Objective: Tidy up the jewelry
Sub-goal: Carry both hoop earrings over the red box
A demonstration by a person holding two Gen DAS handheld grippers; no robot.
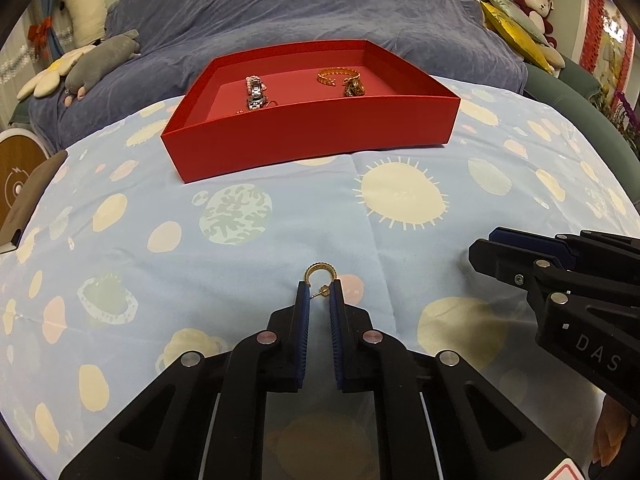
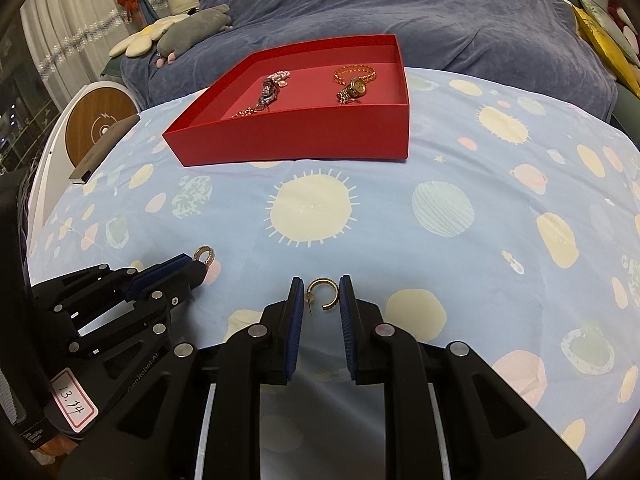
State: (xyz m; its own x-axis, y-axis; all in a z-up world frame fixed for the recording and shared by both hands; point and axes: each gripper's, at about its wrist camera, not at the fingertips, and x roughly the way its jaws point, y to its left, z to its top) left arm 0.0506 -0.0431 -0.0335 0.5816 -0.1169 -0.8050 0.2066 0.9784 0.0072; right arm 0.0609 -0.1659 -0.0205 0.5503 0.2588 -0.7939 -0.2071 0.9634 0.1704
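The left gripper (image 1: 320,294) pinched a gold half-hoop earring (image 1: 319,274); the right gripper (image 2: 320,294) stood slightly parted around another gold C-shaped earring (image 2: 323,294), contact unclear.

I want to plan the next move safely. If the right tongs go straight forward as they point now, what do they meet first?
Probably the gold hoop earring, lying between the right tongs' open tips. Beyond it is bare patterned cloth, then the red tray's front wall.

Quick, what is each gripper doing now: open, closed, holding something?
Left gripper: shut on a gold hoop earring.
Right gripper: open around a second gold earring, not gripping it.
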